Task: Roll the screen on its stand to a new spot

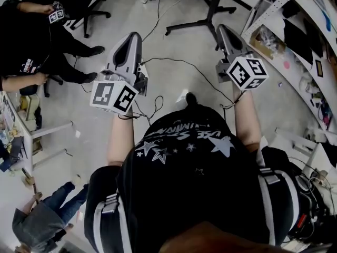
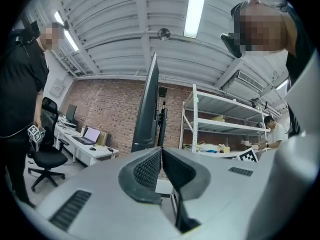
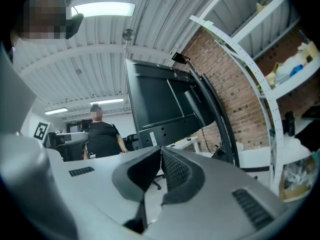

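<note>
Two tools are showing in the head view, both held out over the grey floor (image 1: 79, 120). The left tool (image 1: 135, 36) is sitting at centre left and the right tool (image 1: 223, 29) right of centre; neither is touching anything. The stand (image 1: 202, 21) is showing its black legs and post at upper centre, beyond both tools and apart from them. Cables (image 1: 174, 62) are trailing across the floor between the tools. A shelf rack (image 1: 274, 15) is filling the upper right corner.

Left gripper view: the left tool (image 2: 161, 156) is holding its jaws pressed together, with nothing between them. The screen (image 2: 150, 101) is standing upright at centre frame, seen edge-on, above the jaw tips and clear of them. A white counter (image 2: 82, 151) carrying a laptop (image 2: 91, 135) is standing at lower left, with an office chair (image 2: 47, 159) beside it.

Right gripper view: the right tool (image 3: 160, 165) is likewise keeping its jaws together and gripping nothing. The screen (image 3: 160, 101) is occupying centre frame, its dark back facing the camera, with the stand (image 3: 215, 114) running down its right side. A person in black (image 3: 102, 134) is standing at centre left, well behind the screen.
</note>
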A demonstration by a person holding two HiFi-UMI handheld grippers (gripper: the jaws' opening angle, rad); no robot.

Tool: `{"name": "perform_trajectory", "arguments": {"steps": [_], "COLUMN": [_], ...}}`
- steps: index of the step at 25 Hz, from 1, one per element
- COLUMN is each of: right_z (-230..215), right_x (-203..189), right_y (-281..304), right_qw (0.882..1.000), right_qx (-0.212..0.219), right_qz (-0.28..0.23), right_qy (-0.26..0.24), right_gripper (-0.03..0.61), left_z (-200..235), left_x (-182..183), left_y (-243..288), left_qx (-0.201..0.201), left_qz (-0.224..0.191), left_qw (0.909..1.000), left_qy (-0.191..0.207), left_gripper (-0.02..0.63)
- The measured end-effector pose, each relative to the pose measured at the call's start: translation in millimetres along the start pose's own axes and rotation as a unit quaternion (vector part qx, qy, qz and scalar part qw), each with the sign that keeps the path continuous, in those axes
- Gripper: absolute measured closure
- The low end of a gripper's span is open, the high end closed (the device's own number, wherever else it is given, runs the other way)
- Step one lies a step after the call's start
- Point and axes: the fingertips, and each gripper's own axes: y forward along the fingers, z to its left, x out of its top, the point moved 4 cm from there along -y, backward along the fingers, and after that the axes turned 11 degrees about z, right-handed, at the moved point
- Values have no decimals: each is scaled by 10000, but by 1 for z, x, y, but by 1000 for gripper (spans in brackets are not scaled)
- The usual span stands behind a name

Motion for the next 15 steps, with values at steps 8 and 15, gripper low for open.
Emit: {"name": "perform_trajectory", "arguments": {"steps": [8, 15], "right_z": [-26, -46], "right_x": [32, 47], "right_y": [40, 59], "right_qw": [9988, 9968], "right_qx": [389, 672], "right_qz": [-98, -110], "right_qy": [-267, -420], "right_gripper": [571, 571], "left_z": [13, 27], "left_x": [5, 16], "left_y": [54, 91], "left_qx": [203, 491], "left_qz": [-195, -342], "left_qw": [9996, 9982], "left_qy": [33, 72], "left_gripper": [600, 597]}}
